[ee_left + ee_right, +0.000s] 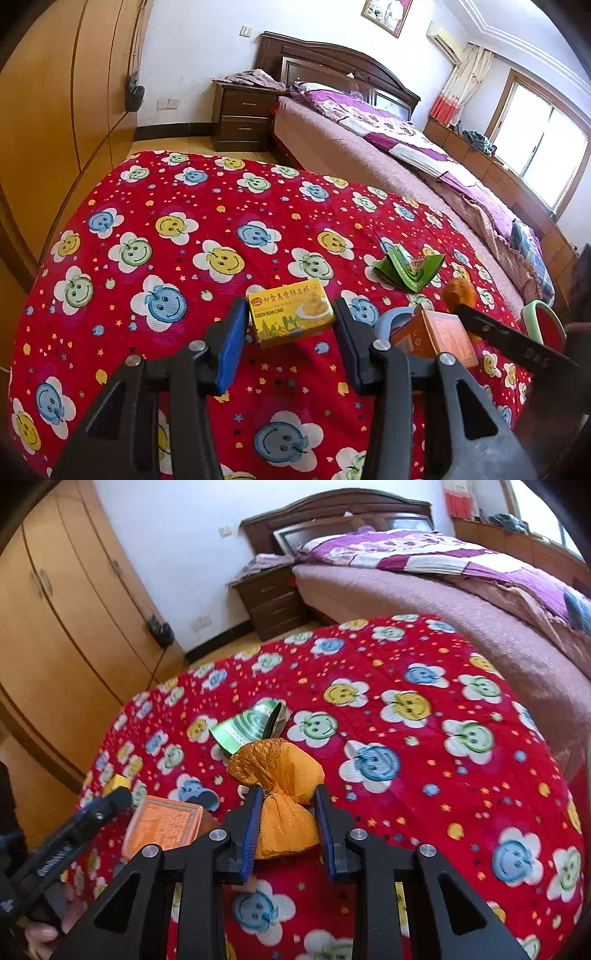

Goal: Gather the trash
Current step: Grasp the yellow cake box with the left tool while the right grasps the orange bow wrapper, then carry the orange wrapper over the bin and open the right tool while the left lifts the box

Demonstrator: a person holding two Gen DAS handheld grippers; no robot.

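While both tongs hang low over the table, this is how things lie:

Right tongs (286,821): blue-padded jaws either side of an orange wrapper (284,797); the left pad touches it, but I cannot tell whether the right one presses.
Orange wrapper: crumpled, crinkly, pinched at the waist like a bow, lying on the cloth.
Left tongs (291,332): spread, with a yellow box (290,312) standing between the pads, apart from both.
Yellow box: small carton marked "GREEN BEAN CAKE", pale cakes pictured on its face.
Orange box (437,338): flat carton just right of the left tongs.
Green wrapper (406,269): folded foil with striped rings, farther back.
Tablecloth (184,206): red, covered in smiley flowers.
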